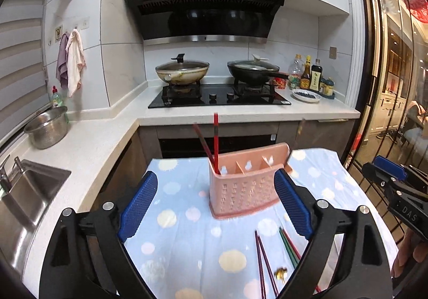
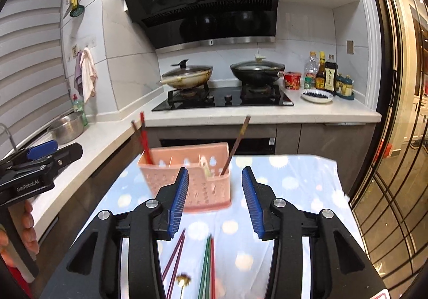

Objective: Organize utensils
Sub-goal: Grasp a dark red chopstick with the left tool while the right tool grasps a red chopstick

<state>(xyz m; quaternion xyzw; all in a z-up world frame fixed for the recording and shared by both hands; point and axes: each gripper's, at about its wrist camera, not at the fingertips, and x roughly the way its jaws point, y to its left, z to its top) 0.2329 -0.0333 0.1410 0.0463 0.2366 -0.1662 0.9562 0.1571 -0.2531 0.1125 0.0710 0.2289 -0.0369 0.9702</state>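
Note:
A pink utensil holder stands upright on the blue dotted cloth. Red chopsticks stick up from its left compartment. A brown-handled utensil leans in the right one. Loose on the cloth lie purple chopsticks, green and red chopsticks and a small gold utensil. My left gripper is wide open just short of the holder. My right gripper is partly open with nothing between its pads, above the loose chopsticks.
Behind the table runs a counter with a gas hob, two lidded pans, sauce bottles and a plate. To the left are a steel pot and a sink. A glass door is to the right.

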